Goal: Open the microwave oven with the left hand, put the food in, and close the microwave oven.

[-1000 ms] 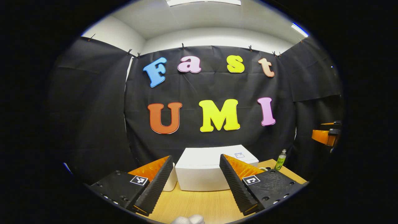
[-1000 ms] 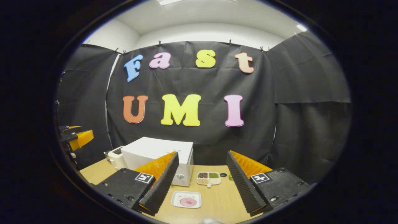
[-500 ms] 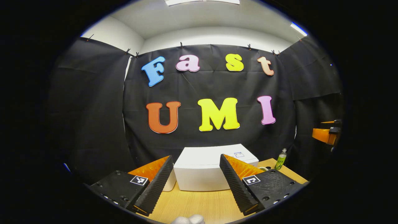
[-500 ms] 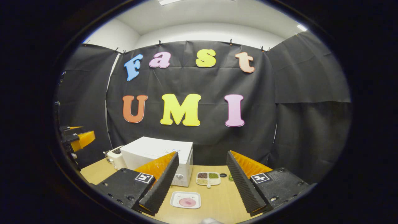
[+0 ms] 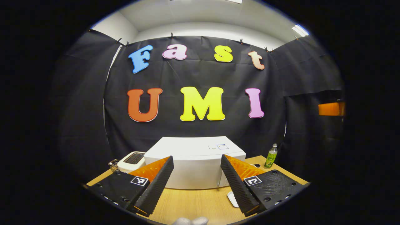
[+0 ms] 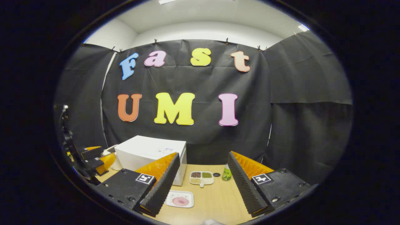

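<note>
The white microwave (image 5: 193, 162) stands shut at the back of the wooden table (image 5: 190, 203), straight ahead of my left gripper (image 5: 197, 187), which is open and holds nothing, a short way in front of it. In the right gripper view the microwave (image 6: 150, 151) is left of centre, and a white plate with a pink food piece (image 6: 180, 200) lies on the table in front of it. My right gripper (image 6: 203, 187) hangs open and empty above the table, just right of that plate. The left gripper (image 6: 97, 157) shows at the far left, beside the microwave.
A white toaster (image 5: 134, 158) sits left of the microwave. A green bottle (image 6: 226, 173), a divided dish of grains (image 6: 201, 178) and a small black ring (image 6: 216, 174) stand to the microwave's right. The plate's edge (image 5: 232, 198) peeks beside my left gripper's right finger.
My left gripper has dropped lower and come closer to the microwave, bringing the toaster into its view. The right gripper has shifted slightly, uncovering the green bottle. Both stay open.
</note>
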Demonstrator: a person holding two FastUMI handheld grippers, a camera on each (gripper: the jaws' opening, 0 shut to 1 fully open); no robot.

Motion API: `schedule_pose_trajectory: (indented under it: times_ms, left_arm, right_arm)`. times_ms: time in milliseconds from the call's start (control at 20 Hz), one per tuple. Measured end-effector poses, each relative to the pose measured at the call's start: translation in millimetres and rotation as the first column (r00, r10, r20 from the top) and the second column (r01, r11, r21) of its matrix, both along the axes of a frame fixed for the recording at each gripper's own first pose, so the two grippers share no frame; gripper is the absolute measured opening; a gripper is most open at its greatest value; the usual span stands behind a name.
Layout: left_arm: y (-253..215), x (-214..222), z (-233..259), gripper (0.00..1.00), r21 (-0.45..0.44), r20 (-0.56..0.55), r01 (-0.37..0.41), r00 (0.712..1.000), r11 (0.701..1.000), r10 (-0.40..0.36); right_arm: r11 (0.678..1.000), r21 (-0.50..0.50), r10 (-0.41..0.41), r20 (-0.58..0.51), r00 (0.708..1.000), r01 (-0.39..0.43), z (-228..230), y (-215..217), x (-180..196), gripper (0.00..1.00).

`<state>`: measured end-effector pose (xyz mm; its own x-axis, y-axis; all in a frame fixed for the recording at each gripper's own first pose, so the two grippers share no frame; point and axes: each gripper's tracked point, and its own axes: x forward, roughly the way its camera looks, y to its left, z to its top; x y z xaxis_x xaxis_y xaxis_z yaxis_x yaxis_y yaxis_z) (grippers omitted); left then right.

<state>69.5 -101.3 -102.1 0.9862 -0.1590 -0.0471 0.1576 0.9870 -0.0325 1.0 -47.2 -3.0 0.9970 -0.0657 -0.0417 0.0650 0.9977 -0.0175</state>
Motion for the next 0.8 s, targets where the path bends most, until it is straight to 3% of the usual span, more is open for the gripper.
schedule_pose_trajectory:
  times_ms: [200,450,500,550,700,750,800]
  left_arm:
    - [-48,38,-57,0.95,0.002,-0.053,0.053,0.997,0.999,-0.053]
    - [-83,97,-112,0.96,0.002,-0.102,0.055,0.993,0.998,-0.054]
    - [-86,108,-120,0.86,0.007,-0.105,0.049,0.993,0.999,-0.048]
    - [-90,118,-127,0.95,0.011,-0.106,0.042,0.994,0.999,-0.041]
    - [-101,140,-149,0.93,0.014,-0.121,0.04,0.992,0.999,-0.038]
    - [-105,143,-153,0.88,0.017,-0.124,0.043,0.991,0.999,-0.041]
    - [-105,148,-156,0.92,0.031,-0.121,0.033,0.992,0.999,-0.029]
  right_arm:
    - [0.998,-0.042,-0.056,-0.039,0.998,0.054,-5,-26,-10,0.99]
    - [0.993,-0.045,-0.11,-0.072,0.991,0.107,-13,-48,-15,0.99]
    - [0.993,-0.039,-0.118,-0.085,0.989,0.115,-16,-52,-14,0.99]
    - [0.992,-0.032,-0.126,-0.097,0.987,0.124,-21,-54,-12,0.99]
    - [0.988,-0.027,-0.152,-0.128,0.98,0.15,-33,-64,-10,0.99]
    - [0.987,-0.031,-0.159,-0.134,0.978,0.156,-35,-67,-10,0.99]
    - [0.987,-0.036,-0.163,-0.138,0.977,0.159,-36,-68,-10,0.99]
